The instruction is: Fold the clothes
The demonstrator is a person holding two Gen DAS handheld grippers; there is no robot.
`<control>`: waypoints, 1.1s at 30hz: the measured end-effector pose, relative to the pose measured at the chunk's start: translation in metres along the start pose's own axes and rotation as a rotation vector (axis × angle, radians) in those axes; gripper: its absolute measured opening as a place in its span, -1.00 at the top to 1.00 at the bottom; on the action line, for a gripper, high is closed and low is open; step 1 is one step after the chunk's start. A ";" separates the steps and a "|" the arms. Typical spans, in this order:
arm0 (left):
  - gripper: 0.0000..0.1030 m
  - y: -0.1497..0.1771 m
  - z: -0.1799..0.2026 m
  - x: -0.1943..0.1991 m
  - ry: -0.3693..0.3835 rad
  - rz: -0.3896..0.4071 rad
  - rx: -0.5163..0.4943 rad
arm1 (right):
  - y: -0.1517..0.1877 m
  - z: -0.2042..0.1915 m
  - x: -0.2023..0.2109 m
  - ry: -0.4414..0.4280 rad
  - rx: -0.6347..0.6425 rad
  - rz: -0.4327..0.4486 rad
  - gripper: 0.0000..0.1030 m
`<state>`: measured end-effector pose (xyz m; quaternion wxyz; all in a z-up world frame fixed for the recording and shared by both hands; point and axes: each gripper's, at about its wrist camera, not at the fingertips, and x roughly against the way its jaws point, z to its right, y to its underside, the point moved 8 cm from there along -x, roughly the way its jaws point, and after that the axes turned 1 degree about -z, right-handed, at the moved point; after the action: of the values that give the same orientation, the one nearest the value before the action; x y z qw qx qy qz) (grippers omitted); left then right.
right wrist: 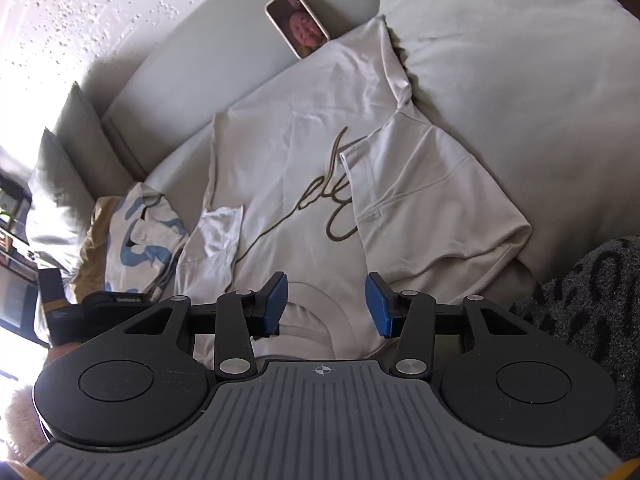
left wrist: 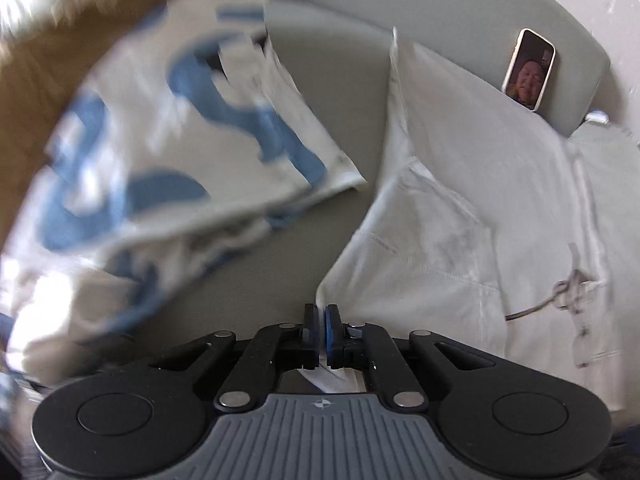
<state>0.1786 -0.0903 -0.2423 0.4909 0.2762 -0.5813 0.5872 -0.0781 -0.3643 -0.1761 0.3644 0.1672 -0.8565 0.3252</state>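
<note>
A cream sweatshirt (right wrist: 304,152) with brown script lettering lies flat on a grey sofa (right wrist: 224,64), both sleeves folded in over the chest. My left gripper (left wrist: 321,314) is shut on the sweatshirt (left wrist: 460,200) at its near edge, and white cloth shows pinched between the pads and bunched below them. My right gripper (right wrist: 326,304) hovers open over the neckline, its blue pads wide apart with nothing between them. The left gripper's black body shows at the left edge of the right wrist view.
A folded white garment with blue shapes (left wrist: 180,140) lies left of the sweatshirt, blurred in the left wrist view. A phone (right wrist: 298,22) leans on the sofa back. A large cushion (right wrist: 520,60) sits at the right, pillows (right wrist: 68,152) at the left, dark speckled fabric (right wrist: 592,300) nearby.
</note>
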 end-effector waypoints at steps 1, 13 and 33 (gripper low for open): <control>0.95 0.001 0.000 0.002 -0.020 0.008 -0.013 | 0.000 0.001 0.001 0.002 -0.002 0.001 0.04; 0.02 0.008 -0.007 0.047 -0.200 0.149 -0.037 | -0.009 0.013 -0.001 0.055 -0.014 0.021 -0.19; 0.29 0.065 0.065 0.022 -0.141 0.062 -0.415 | 0.016 0.013 -0.060 0.263 0.334 -0.145 -0.04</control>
<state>0.0965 -0.1363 -0.2378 0.4769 0.1914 -0.7309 0.4491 -0.0522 -0.3581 -0.2338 0.4625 0.2424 -0.7217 0.4543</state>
